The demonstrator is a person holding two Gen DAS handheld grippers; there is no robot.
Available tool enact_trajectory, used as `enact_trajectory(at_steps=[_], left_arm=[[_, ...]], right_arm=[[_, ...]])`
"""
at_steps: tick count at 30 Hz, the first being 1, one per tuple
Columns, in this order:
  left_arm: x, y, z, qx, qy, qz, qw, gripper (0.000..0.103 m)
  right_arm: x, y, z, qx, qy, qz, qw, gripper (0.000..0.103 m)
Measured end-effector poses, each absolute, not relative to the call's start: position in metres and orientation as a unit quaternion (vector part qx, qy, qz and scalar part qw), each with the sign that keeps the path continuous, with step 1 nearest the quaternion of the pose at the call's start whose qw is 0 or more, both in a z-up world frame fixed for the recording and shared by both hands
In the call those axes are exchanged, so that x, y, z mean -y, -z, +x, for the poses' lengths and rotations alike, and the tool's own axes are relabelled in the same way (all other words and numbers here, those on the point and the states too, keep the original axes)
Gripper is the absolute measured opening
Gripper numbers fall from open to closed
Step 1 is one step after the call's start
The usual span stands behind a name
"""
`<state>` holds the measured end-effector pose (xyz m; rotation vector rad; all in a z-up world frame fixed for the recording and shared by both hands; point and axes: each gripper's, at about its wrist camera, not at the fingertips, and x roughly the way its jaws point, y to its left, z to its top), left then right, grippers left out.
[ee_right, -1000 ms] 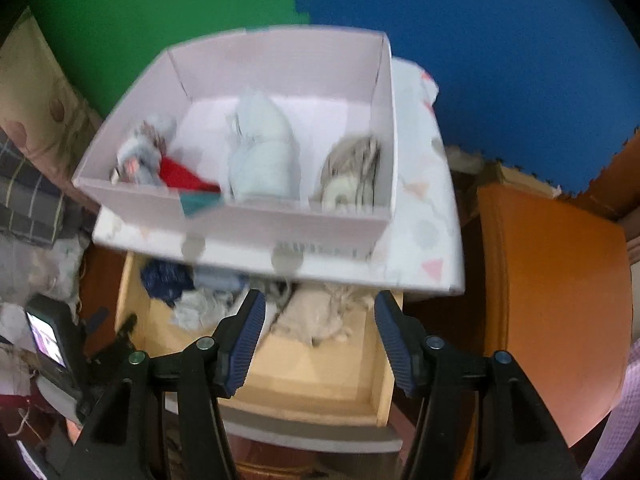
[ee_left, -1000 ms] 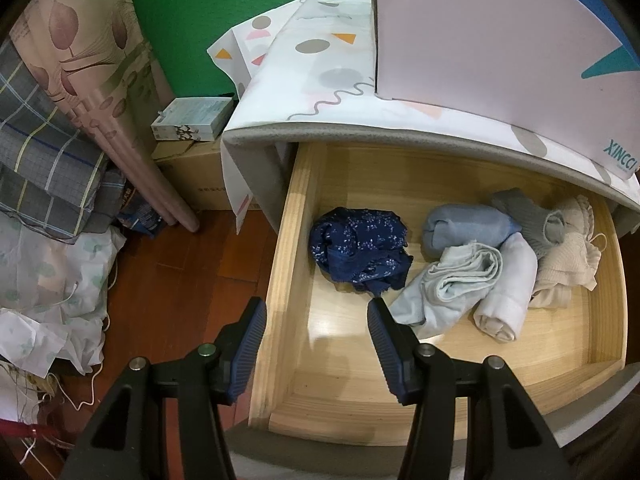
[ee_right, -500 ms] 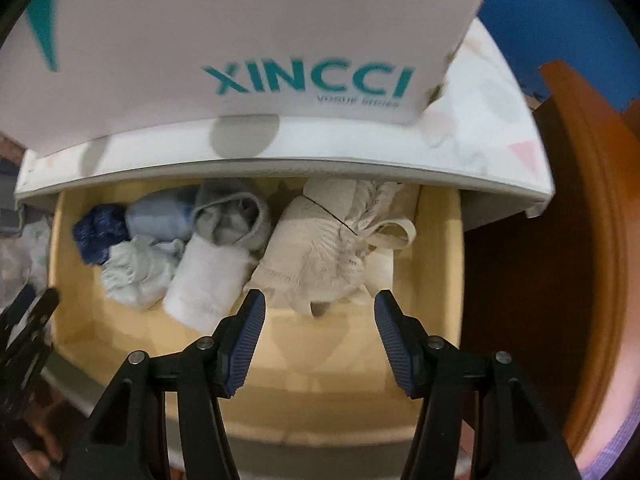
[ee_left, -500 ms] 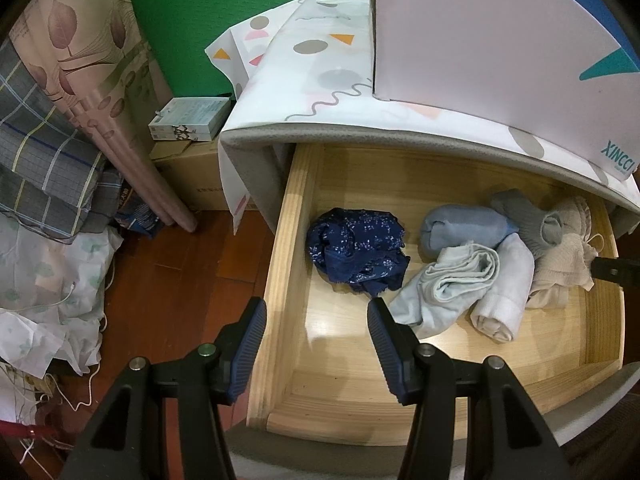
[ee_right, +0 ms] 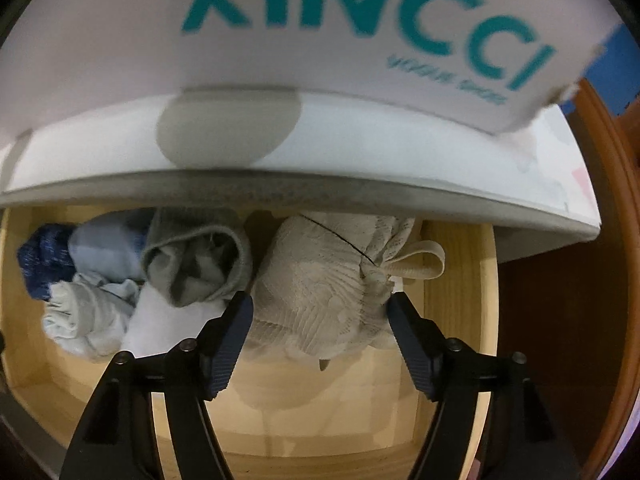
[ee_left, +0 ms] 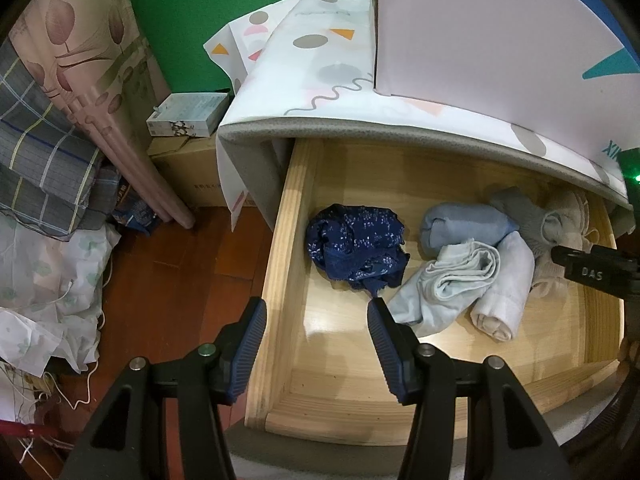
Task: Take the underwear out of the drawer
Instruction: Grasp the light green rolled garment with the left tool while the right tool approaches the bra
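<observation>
Beige lace underwear (ee_right: 320,296) now framed by right gripper (ee_right: 318,308), jaws just widened, dropped into drawer (ee_right: 460,264), pickup likely next; left gripper (ee_left: 316,320) half-open, empty.

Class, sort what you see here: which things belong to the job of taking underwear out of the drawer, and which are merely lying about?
Job:
- open drawer
- beige lace underwear
- right gripper, jaws just opened wider, straddling it
- other rolled pieces

Lying about:
- pink box
- small carton
- plaid cloth
- left gripper

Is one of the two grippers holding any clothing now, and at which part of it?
Nothing is held. The right gripper has just been opening, with the beige lace garment between its jaws, ungripped. The left gripper is open and empty above the drawer.
</observation>
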<state>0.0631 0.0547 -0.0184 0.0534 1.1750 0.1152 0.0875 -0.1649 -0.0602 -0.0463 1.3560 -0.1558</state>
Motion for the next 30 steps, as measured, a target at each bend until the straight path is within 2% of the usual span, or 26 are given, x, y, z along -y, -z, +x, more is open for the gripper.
enact_trajectory(at_steps=[9, 18, 30], left_arm=[[-0.041, 0.027, 0.069, -0.579, 0.01, 0.02, 0.815, 0.054], [0.008, 0.046, 0.094, -0.592, 0.059, 0.113, 0.796, 0.054], [0.022, 0.074, 0.128, -0.644, 0.082, 0.071, 0.758, 0.054]], right_arm=[[0.165, 0.079, 0.081, -0.643, 0.063, -0.027, 0.763, 0.068], [0.179, 0.08, 0.076, -0.657, 0.051, -0.016, 0.752, 0.069], [0.204, 0.098, 0.07, -0.672, 0.04, 0.005, 0.74, 0.067]])
